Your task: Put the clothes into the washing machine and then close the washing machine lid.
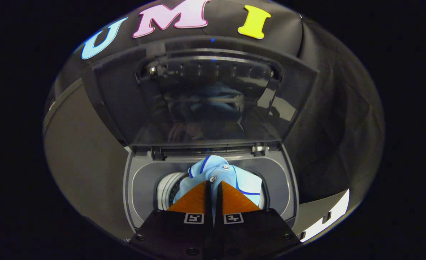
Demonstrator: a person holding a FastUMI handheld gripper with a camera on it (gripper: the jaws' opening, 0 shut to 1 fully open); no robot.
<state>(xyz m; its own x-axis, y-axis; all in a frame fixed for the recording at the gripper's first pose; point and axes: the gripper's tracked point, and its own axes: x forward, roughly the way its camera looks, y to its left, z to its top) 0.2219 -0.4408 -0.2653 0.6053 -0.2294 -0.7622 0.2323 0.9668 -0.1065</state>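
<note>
A grey top-loading washing machine (140, 180) stands below me with its tinted lid (205, 97) raised upright behind the opening. A light blue shirt (231, 177) with dark blue trim and small buttons hangs over the round drum mouth (167, 189). My gripper (213, 185) is right above the opening, fingers nearly together and pinching a fold of the shirt between the tips. The shirt bunches just ahead of the fingers and drapes down on their right side. A faint blue reflection of the cloth shows in the lid's glass.
The lid's hinges (258, 148) sit along the back rim of the opening. The machine's grey top panel (75, 151) spreads to the left. A white strip (328, 213) lies at the machine's right front.
</note>
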